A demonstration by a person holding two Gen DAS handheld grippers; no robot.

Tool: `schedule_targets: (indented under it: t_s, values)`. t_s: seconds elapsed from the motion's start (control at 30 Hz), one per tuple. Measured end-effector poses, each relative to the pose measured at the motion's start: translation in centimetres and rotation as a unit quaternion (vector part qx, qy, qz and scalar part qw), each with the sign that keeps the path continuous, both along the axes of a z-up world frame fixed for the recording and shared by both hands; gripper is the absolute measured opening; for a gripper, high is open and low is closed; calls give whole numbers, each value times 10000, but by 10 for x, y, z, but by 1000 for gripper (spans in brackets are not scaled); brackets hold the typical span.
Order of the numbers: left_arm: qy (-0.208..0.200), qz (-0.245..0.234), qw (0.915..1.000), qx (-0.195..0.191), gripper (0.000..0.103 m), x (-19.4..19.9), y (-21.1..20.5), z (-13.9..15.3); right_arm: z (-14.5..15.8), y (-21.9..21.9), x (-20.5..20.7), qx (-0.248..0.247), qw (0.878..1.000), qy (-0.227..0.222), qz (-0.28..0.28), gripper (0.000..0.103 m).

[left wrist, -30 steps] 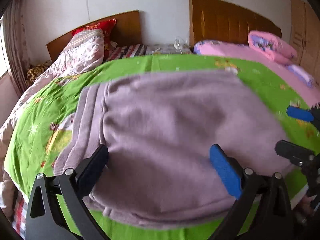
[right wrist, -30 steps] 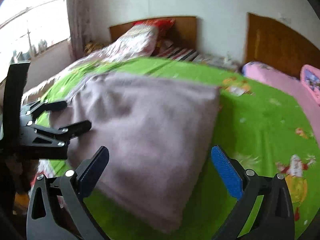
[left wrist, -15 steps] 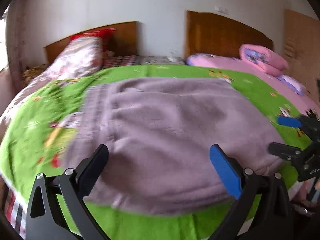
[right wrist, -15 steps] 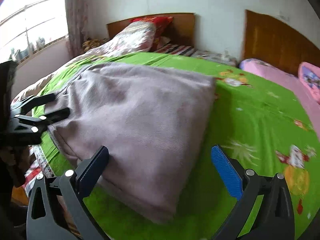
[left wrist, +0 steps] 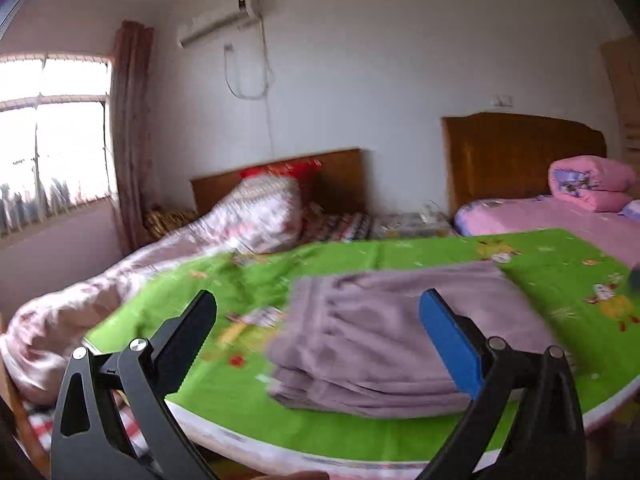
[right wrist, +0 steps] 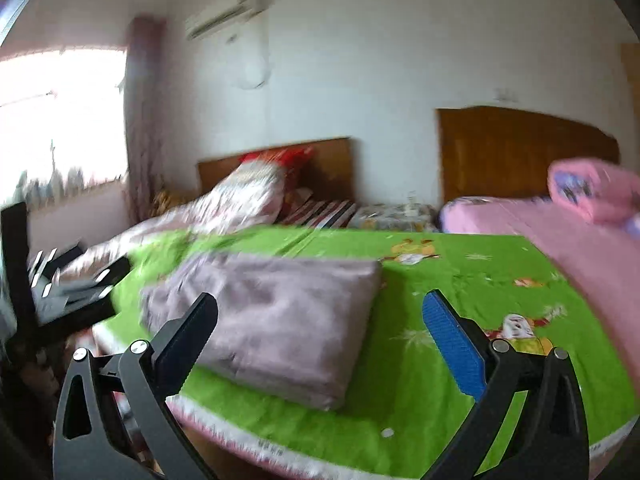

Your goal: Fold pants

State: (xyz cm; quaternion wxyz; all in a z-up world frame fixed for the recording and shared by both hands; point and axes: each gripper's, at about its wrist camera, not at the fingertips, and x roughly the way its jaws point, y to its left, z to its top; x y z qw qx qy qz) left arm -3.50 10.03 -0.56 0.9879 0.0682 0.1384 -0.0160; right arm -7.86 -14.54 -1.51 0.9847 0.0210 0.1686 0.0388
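Observation:
The mauve pants (left wrist: pixel 392 336) lie folded in a flat stack on the green cartoon-print sheet (left wrist: pixel 560 276), near its front edge. They also show in the right wrist view (right wrist: pixel 280 312), left of centre. My left gripper (left wrist: pixel 316 320) is open and empty, raised and held back from the pants. My right gripper (right wrist: pixel 320 322) is open and empty, also back from the bed edge. The left gripper shows at the far left of the right wrist view (right wrist: pixel 76 280).
A pink floral quilt (left wrist: pixel 120 280) is heaped at the left of the bed. A second bed with pink bedding (left wrist: pixel 560 208) and a rolled pink quilt (left wrist: pixel 592 182) stands at the right. Wooden headboards (left wrist: pixel 520 156) line the back wall. A window (left wrist: pixel 52 140) is at the left.
Both grippers have pulled back and tilted up away from the pants, so more of the wall and room shows. The folded pants stay in place on the sheet.

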Motion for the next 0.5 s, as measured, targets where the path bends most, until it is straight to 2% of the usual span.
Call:
schedule_targets:
  t_s: [0.17,0.23,0.5]
  values:
    - [787,83,9962,-353,101,5,-19,-22,-25,21,3,-639,9965,458,284,99]
    - [997,-44,9943,-377,101,5,-22,-30,-28,18,3,-657,9963,514,196,99]
    - [1131,-74,9934,-174,101,4,-23,-48,-32,7,8,-435,9972,606,59,99]
